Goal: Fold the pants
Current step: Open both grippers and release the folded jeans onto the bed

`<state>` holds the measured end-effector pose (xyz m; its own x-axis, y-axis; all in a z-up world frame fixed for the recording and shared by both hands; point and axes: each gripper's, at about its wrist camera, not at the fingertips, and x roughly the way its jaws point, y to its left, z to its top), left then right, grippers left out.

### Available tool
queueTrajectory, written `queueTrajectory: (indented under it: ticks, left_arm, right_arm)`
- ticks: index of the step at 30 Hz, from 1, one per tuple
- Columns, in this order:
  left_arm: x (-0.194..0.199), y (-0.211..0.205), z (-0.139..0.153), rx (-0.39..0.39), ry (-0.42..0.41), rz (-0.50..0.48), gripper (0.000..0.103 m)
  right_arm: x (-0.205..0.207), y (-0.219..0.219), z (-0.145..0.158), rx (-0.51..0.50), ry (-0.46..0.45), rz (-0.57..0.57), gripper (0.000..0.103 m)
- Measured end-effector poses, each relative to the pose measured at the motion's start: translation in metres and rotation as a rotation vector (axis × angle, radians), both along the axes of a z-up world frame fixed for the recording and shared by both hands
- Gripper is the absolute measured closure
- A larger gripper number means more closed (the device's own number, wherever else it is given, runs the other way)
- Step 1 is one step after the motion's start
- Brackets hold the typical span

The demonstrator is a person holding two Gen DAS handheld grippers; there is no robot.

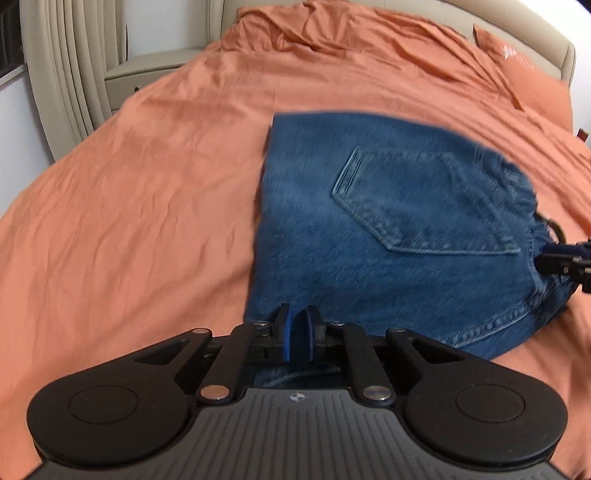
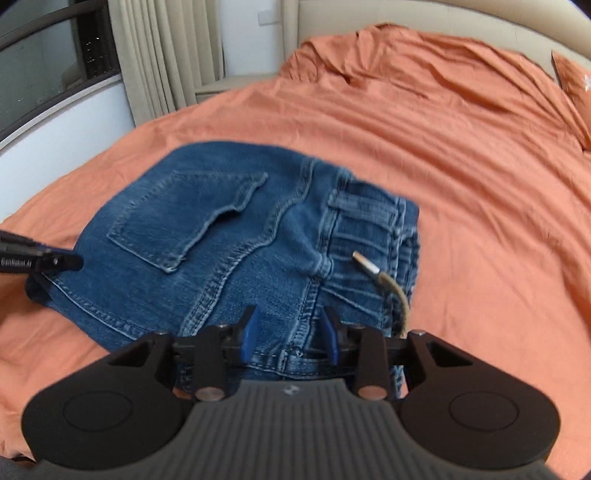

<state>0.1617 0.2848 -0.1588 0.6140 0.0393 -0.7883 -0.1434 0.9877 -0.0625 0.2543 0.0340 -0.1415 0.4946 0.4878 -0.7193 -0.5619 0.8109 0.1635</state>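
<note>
While both grippers sit at the near edge of the jeans (image 1: 388,229), the folded bundle lies straight ahead on the orange bedspread (image 1: 129,221), long axis crosswise. Left gripper (image 1: 298,332): jaws nearly closed, denim between them, grip uncertain. Right gripper (image 2: 290,332): part-open over the waistband, drawstring (image 2: 384,280) beside. Open bed all round.

You have the folded pants (image 2: 236,236) lying on the bed (image 2: 461,166), its back pocket (image 2: 188,218) facing up and the waistband end toward your right. A drawstring (image 2: 388,284) lies on the waistband, right of the pocket. Your left gripper (image 1: 297,328) sits at the near left edge of the pants, your right gripper (image 2: 290,330) at the near waistband edge. Behind the bed stand the headboard (image 2: 406,14) and, to its left, a curtain (image 2: 162,55).
</note>
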Motion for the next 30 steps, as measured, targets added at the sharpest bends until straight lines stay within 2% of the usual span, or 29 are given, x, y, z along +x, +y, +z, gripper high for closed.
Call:
queueTrajectory:
  ticks: [5,9,14,21,23,24,28,30]
  left_arm:
    - [-0.001,-0.004,-0.004,0.032,0.006,0.001,0.089]
    - [-0.002,-0.009,0.001,0.053,0.025,0.011,0.089]
    - [-0.009,-0.016,0.015,0.078,0.047,0.015,0.089]
    - [-0.029,-0.028,0.041,0.089,0.027,0.010,0.088]
    - [-0.035,-0.032,0.052,0.095,0.007,0.011,0.088]
    - [-0.038,-0.035,0.058,0.099,-0.005,0.009,0.086]
    - [-0.056,-0.047,0.099,0.095,-0.116,0.001,0.073]
    - [-0.069,-0.054,0.127,0.088,-0.196,-0.005,0.069]
  right_arm:
    - [0.003,0.007,-0.011,-0.030,-0.003,0.011,0.072]
    - [0.009,0.009,-0.007,-0.040,0.026,0.004,0.072]
    - [0.013,0.012,0.006,-0.058,0.064,-0.008,0.072]
    - [-0.002,0.003,0.040,-0.034,0.038,-0.030,0.069]
    - [-0.009,-0.003,0.054,-0.011,0.022,-0.044,0.066]
    - [-0.014,-0.006,0.062,0.004,0.008,-0.052,0.061]
    - [-0.037,-0.020,0.107,0.072,-0.068,-0.072,0.051]
    - [-0.052,-0.030,0.138,0.102,-0.129,-0.084,0.037]
